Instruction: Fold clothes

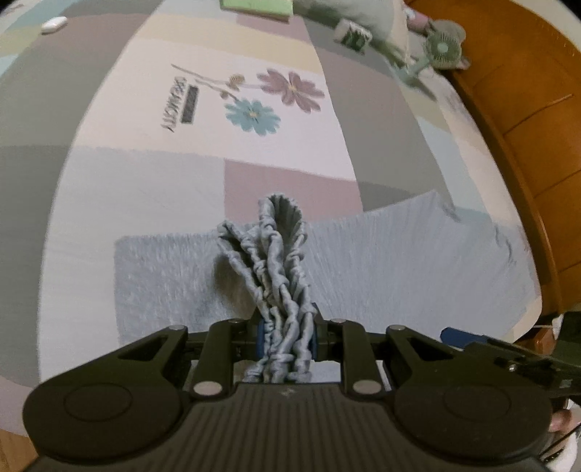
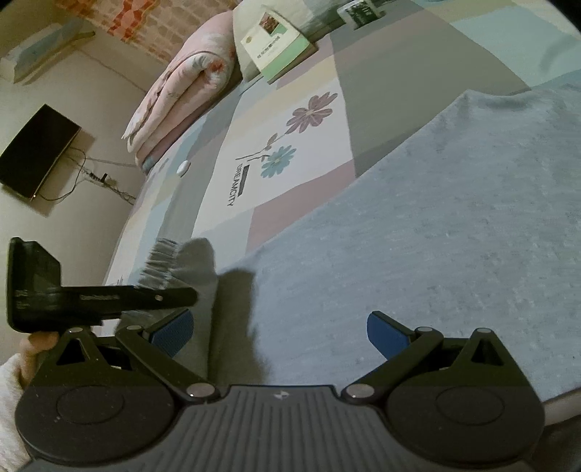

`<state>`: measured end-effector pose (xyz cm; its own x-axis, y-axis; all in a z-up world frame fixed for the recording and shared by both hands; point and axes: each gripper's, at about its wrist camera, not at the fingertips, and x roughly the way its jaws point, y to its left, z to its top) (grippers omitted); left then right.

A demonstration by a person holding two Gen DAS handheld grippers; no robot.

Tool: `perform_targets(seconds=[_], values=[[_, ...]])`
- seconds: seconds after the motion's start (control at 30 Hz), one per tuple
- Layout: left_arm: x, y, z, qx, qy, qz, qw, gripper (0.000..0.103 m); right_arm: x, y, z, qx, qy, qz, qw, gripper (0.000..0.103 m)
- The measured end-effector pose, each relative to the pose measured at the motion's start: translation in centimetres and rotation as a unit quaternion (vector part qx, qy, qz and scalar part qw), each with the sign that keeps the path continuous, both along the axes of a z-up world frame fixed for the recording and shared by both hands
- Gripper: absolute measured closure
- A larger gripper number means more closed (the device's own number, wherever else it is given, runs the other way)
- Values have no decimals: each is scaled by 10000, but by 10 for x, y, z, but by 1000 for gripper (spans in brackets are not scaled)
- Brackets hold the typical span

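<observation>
**Gathered waistband in the left gripper, the cloth lying away to the right**

The bed with its patchwork sheet of grey, pink, cream and pale-blue panels and printed flowers (image 1: pixel 203 109) carries everything; its right edge runs along an orange-brown wooden side board (image 1: pixel 526 119), its far end holds a folded pink flowered quilt (image 2: pixel 181 98), a green-covered book (image 2: pixel 279 47) and a small mint-green handheld fan (image 1: pixel 441 49); a small white oval object (image 1: pixel 54 24) lies near the far left edge.

The light blue-grey ribbed knit garment (image 1: pixel 381 268) lies spread flat across the near part of the bed, its long axis running crosswise from left to right, its right end close to the wooden side board; the sheet beyond its far edge is bare up to the flower print, so there is open room on that side for cloth to be carried over.

The garment's shirred, elastic-gathered band (image 1: pixel 279 261) rises bunched from the flat cloth, and the left gripper (image 1: pixel 285 339) is pinching it between its blue pads, lifted above the rest; the flat body lies ahead and mostly to the right of that grip.

The right gripper (image 2: pixel 279 330) hangs over the flat cloth with its jaws spread wide and nothing between them; it is the nearer tool to the broad right part; whether this fold is early or late I cannot tell.
</observation>
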<state>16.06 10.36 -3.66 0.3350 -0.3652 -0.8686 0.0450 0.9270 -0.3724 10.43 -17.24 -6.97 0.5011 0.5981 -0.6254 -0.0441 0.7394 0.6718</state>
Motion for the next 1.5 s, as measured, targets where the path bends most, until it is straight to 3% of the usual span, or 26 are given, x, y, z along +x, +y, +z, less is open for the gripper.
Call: perform_targets(seconds=[0.23,0.37,0.53,0.67,0.93,1.1,1.27,1.5], values=[[3,-14,-9,-56,126,-187,9997,81,0,-9,-3,-47,4,-128,9999,0],[4,-20,-11,-124,165,-302,9993,62,-1,-13,-3,-70,12,-187,9998,0],[4,-28,-11,-222,182,-466,9985,56,-1,-14,-3,-109,18,-219,9997,0],[-3,-26,7,-196,-138,-628,9977,44,-1,-13,0,-144,-5,-218,9997,0],[-42,13,25,727,-1017,-716,9896,34,0,-2,5,-155,-114,35,9998,0],[-69,52,13,1099,-1146,-464,9862,28,4,17,6,109,-130,488,9987,0],[-74,80,4,772,-1069,-139,9912,28,13,52,9,600,-128,1267,9900,0],[-54,76,2,-122,-1238,-320,9917,26,15,118,6,306,-484,2558,9650,0]])
